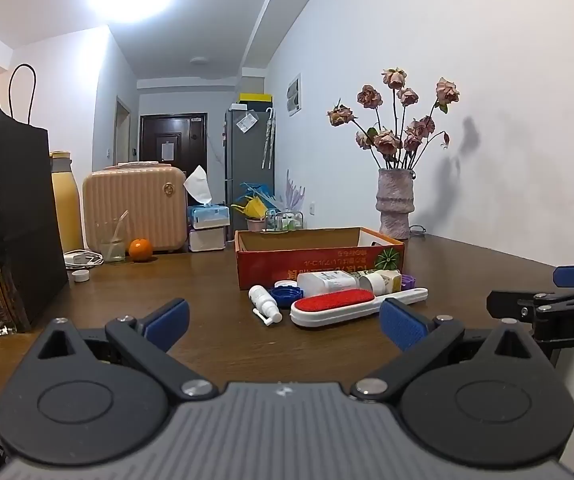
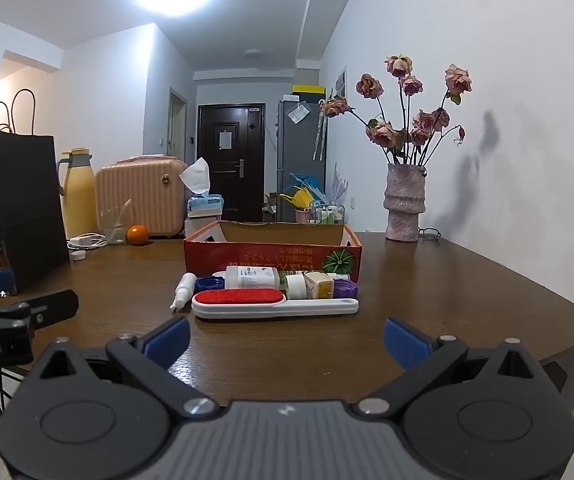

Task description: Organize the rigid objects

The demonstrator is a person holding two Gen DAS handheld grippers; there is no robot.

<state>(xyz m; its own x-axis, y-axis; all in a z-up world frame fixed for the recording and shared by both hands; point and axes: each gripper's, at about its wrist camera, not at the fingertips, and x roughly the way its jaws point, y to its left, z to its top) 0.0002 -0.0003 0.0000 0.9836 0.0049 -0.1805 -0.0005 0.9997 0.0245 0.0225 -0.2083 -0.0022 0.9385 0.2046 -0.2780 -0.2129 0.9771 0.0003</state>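
An open red cardboard box [image 1: 311,264] [image 2: 263,254] stands on the brown table. In front of it lie a white lint brush with a red pad [image 1: 339,305] [image 2: 243,300], a small white spray bottle [image 1: 265,304] [image 2: 183,289], a white bottle on its side [image 1: 327,281] [image 2: 252,277], a blue cap [image 1: 285,295] [image 2: 209,283], a purple cap [image 2: 345,288] and small jars [image 2: 319,285]. My left gripper [image 1: 283,326] is open and empty, short of the brush. My right gripper [image 2: 285,340] is open and empty, also short of it.
A black paper bag [image 1: 7,220] [image 2: 15,204] stands at the left. Behind it are a yellow flask [image 2: 77,196], a pink suitcase [image 1: 135,208], a glass [image 2: 115,226], an orange [image 1: 140,249] and a tissue box [image 1: 207,216]. A vase of dried roses [image 1: 395,208] [image 2: 403,208] stands by the right wall.
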